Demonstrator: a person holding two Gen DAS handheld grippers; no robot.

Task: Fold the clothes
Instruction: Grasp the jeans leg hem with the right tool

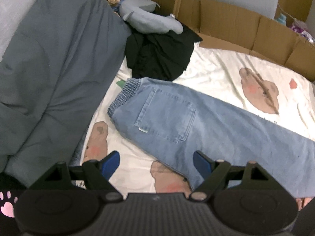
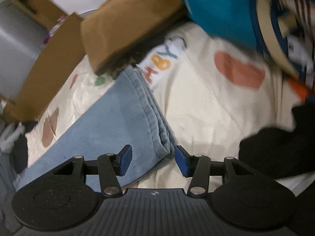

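Light-blue jeans [image 1: 177, 118] lie flat on a cream bear-print sheet [image 1: 216, 72], elastic waistband toward the upper left and back pocket facing up. My left gripper [image 1: 155, 159] hovers open at the jeans' near edge; its right fingertip [image 1: 199, 160] is over the denim, and its left one is over bare sheet. In the right wrist view the leg end of the jeans [image 2: 110, 122] runs toward me, hem uppermost. My right gripper [image 2: 153, 154] is open low over the hem's corner, which lies between the jaws with a gap at the right pad [image 2: 180, 157].
A grey duvet [image 1: 49, 68] fills the left. A black garment [image 1: 159, 55], a grey neck pillow [image 1: 147, 17] and cardboard boxes [image 1: 236, 25] lie beyond the jeans. Near the hem sit a brown folded item [image 2: 122, 29], teal cloth [image 2: 216, 5] and dark fabric [image 2: 275, 147].
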